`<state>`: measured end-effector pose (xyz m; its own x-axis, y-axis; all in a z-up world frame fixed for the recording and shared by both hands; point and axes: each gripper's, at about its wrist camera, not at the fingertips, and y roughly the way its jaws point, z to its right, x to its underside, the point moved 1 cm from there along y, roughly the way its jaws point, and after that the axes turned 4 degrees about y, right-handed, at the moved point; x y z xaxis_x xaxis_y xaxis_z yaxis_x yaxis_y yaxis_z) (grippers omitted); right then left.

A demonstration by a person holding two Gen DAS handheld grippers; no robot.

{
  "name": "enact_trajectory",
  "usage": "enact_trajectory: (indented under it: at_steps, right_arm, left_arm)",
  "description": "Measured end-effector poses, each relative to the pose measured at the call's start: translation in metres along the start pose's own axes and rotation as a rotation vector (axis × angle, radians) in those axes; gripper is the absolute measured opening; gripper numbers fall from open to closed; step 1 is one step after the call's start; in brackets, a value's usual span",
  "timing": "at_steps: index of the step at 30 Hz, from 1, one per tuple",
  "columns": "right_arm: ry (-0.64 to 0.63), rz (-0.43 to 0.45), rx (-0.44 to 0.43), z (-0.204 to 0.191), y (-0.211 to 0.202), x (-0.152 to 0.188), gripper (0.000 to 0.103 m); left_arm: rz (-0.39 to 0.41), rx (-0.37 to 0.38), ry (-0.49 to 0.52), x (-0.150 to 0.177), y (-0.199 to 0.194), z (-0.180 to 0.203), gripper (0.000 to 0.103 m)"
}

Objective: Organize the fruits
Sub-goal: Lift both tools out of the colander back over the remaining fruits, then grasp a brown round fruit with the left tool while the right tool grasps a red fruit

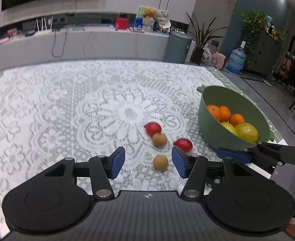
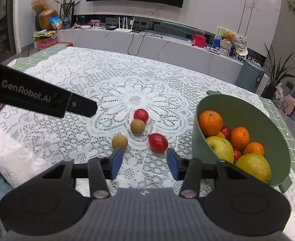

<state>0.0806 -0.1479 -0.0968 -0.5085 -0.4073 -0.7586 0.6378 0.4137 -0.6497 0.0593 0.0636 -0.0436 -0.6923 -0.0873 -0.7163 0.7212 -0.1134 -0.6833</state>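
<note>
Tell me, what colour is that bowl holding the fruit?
The bowl is a muted sage green, clearest in the right wrist view.

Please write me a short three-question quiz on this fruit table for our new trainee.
1. True or false: the green bowl is empty.
2. How many fruits lie loose on the lace tablecloth? A) two B) four C) six
3. Which loose fruit lies nearest the left gripper?

Key
1. False: it holds oranges, among other fruit.
2. B: two red, two brown.
3. The nearest brown fruit, just ahead between the open fingers, untouched.
</note>
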Motion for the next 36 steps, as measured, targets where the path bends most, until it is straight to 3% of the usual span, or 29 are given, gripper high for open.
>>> enact_trajectory:
  at_steps: [3, 15, 36]
  right_arm:
    - [-0.026, -0.006, 0.010, -0.002, 0.005, 0.002, 0.034]
    - [-0.118, -0.025, 0.055, 0.001, 0.038, 0.005, 0.031]
    - [-0.271, 0.012, 0.093, -0.004, 0.073, 0.003, 0.027]
  left_arm:
    - [-0.015, 0.027, -0.008, 0.001, 0.007, 0.000, 0.059]
    - [-0.125, 0.104, -0.038, 0.010, 0.047, 0.005, 0.044]
    - [-0.226, 0.087, -0.062, 0.002, 0.088, 0.008, 0.033]
